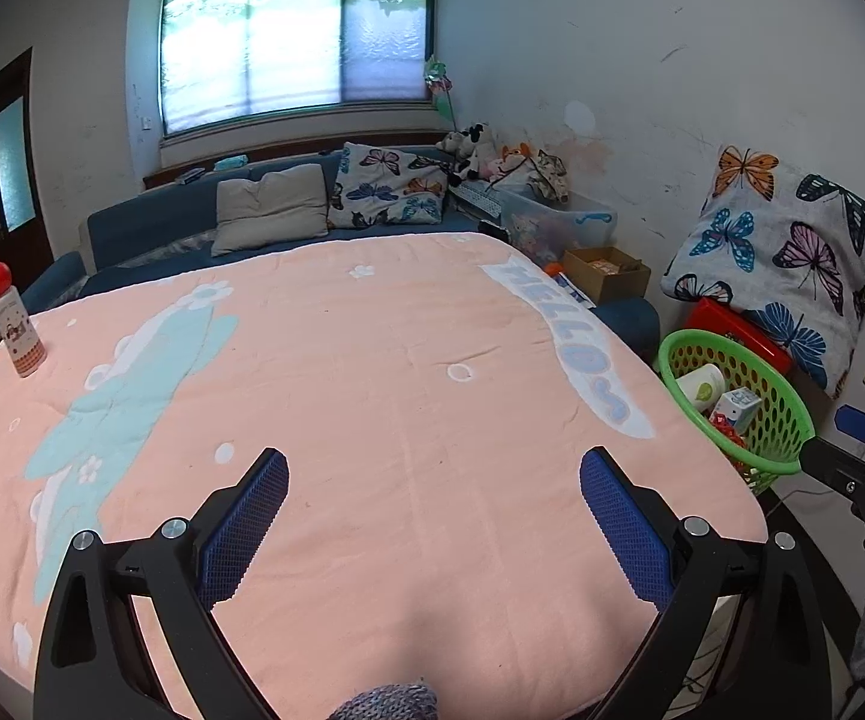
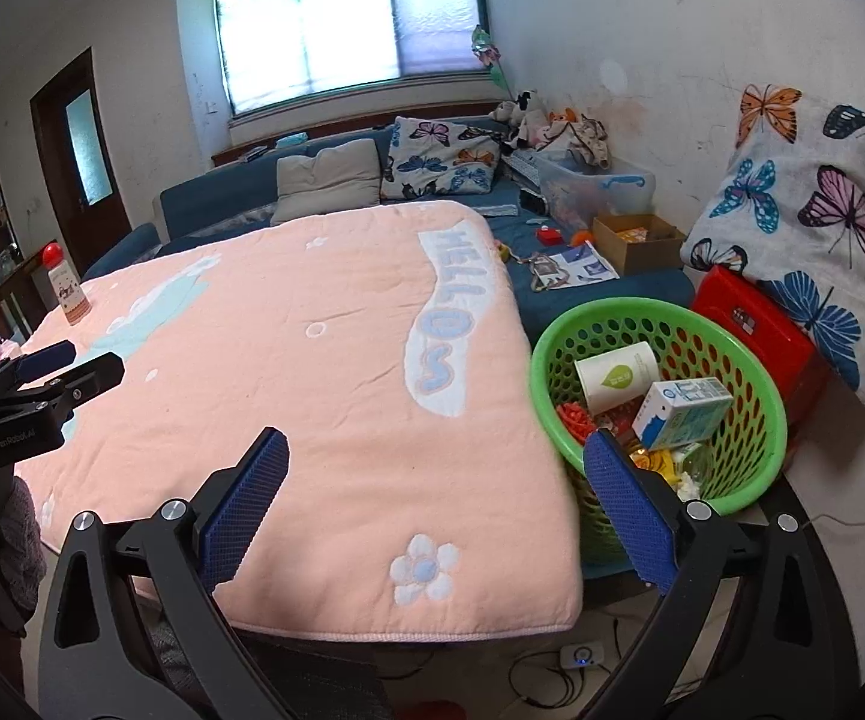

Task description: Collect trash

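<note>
A green plastic basket [image 2: 756,354] stands off the right edge of the pink blanket-covered table [image 2: 312,372]. It holds a paper cup [image 2: 615,373], a blue-white carton [image 2: 681,414] and several small wrappers. It also shows in the left wrist view [image 1: 786,414]. A red-capped bottle [image 1: 15,324] stands upright at the table's far left; it also shows in the right wrist view [image 2: 66,288]. My left gripper [image 1: 432,516] is open and empty over the near table. My right gripper [image 2: 435,504] is open and empty, over the table's right front edge, beside the basket.
A red box [image 2: 762,324] and a butterfly pillow [image 2: 822,228] sit behind the basket against the wall. A blue sofa [image 2: 222,204] with cushions, a cardboard box [image 2: 636,243] and a clear bin [image 2: 600,186] lie beyond the table. Cables [image 2: 552,684] lie on the floor.
</note>
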### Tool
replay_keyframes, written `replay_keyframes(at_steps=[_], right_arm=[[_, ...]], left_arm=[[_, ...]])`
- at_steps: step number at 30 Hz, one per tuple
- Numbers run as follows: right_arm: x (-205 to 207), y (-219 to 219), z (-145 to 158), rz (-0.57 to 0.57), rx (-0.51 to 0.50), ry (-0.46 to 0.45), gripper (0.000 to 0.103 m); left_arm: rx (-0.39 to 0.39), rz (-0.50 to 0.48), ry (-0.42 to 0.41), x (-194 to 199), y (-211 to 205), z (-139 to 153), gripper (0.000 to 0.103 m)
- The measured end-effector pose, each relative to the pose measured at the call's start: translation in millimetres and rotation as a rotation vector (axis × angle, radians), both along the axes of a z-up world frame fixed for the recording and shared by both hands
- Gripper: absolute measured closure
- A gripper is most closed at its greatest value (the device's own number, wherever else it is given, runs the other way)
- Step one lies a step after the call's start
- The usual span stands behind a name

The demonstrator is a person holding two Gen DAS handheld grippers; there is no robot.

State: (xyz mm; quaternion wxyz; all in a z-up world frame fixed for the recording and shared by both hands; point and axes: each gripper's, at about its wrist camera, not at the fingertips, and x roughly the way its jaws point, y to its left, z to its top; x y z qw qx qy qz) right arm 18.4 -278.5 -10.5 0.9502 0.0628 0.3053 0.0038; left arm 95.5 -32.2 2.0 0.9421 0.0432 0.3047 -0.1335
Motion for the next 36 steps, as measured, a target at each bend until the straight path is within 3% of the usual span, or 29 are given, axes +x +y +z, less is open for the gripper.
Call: replay_keyframes(at_steps=[28,36], right_arm=[[-7,3,-2,0.021,0.004,-0.016,0.005],[-4,5,-5,0.029,0.003,-0.010,0.005]], left_arm=[[0.026,0.012,-0.064,-18,0,7,0.009],[0.018,0.027,-0.036,-13,6,3,0.008]])
